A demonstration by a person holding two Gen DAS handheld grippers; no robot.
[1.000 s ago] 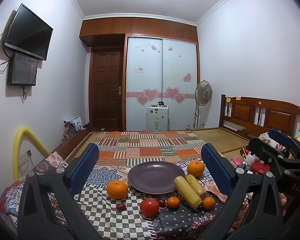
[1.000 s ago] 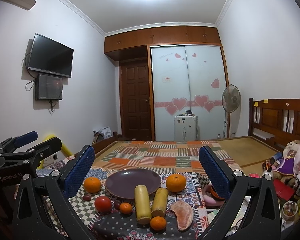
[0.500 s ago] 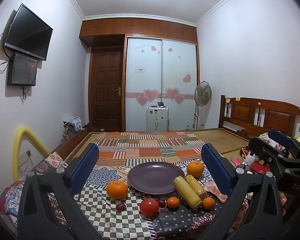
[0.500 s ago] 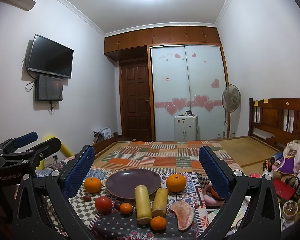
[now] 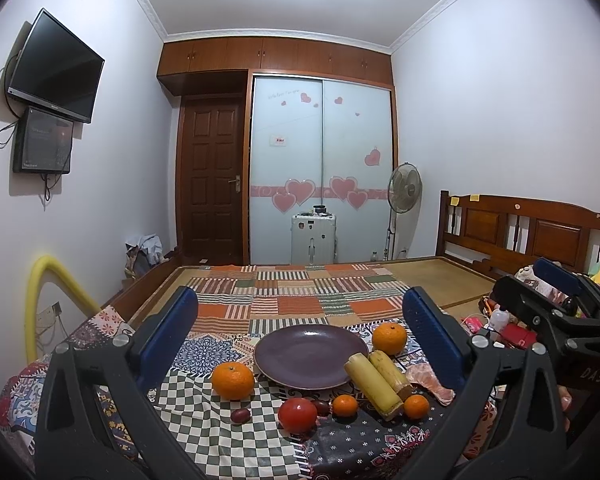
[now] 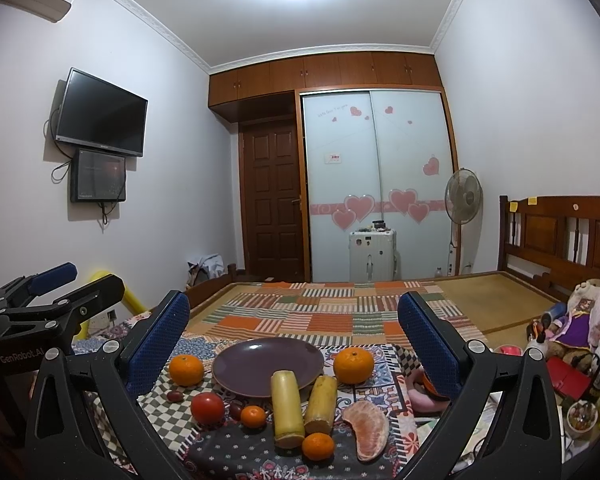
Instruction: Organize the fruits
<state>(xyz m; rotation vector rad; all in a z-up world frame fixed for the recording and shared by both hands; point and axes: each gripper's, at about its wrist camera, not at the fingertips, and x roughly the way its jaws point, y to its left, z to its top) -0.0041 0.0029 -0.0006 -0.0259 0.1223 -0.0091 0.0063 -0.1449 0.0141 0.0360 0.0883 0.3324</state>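
Note:
An empty purple plate (image 5: pixel 310 354) (image 6: pixel 266 362) sits on a patterned cloth. Around it lie two large oranges (image 5: pixel 233 380) (image 5: pixel 389 338), a red tomato (image 5: pixel 297 415), two small mandarins (image 5: pixel 345 405) (image 5: pixel 416 406), two yellow sugarcane pieces (image 5: pixel 374 386) (image 6: pixel 287 408), a peeled citrus segment (image 6: pixel 367 429) and a dark date (image 5: pixel 240 414). My left gripper (image 5: pixel 300 340) is open and empty, above and in front of the fruit. My right gripper (image 6: pixel 294 342) is open and empty too. Each gripper also shows at the edge of the other's view.
The cloth covers a low table (image 5: pixel 220 440) in front of a bed with a patchwork blanket (image 5: pixel 300 292). Toys and clutter (image 6: pixel 572 344) lie to the right. A yellow tube (image 5: pixel 40 304) stands at the left wall.

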